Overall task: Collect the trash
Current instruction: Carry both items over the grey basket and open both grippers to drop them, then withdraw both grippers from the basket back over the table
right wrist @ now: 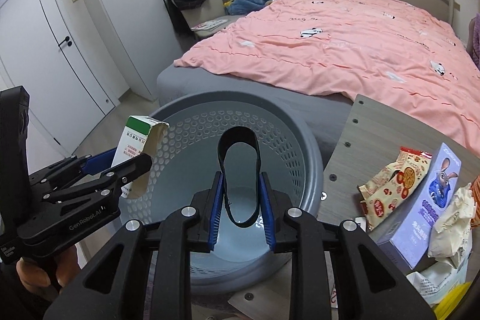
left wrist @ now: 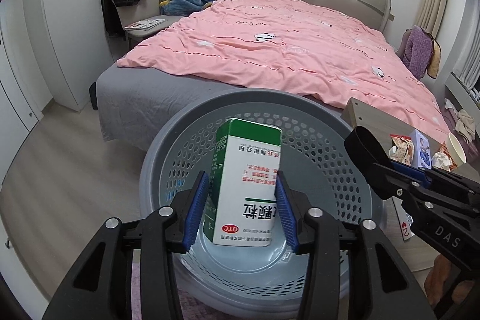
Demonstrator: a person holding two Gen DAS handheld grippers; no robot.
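Grippers: 2, w/ 1 box (left wrist: 246, 188); 1 black loop (right wrist: 239, 179); 1 basket (left wrist: 300, 101).

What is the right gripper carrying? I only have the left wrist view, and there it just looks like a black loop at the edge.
Observer: In the right wrist view, the right gripper holds a black band, a closed loop, between its blue pads above the grey basket.
Operator: And the far end of what my left one has?
Observer: The green and white box is open at that end, with a torn flap.
Operator: And the picture on the purple one?
Observer: The purple box shows a cartoon rabbit in a blue uniform.
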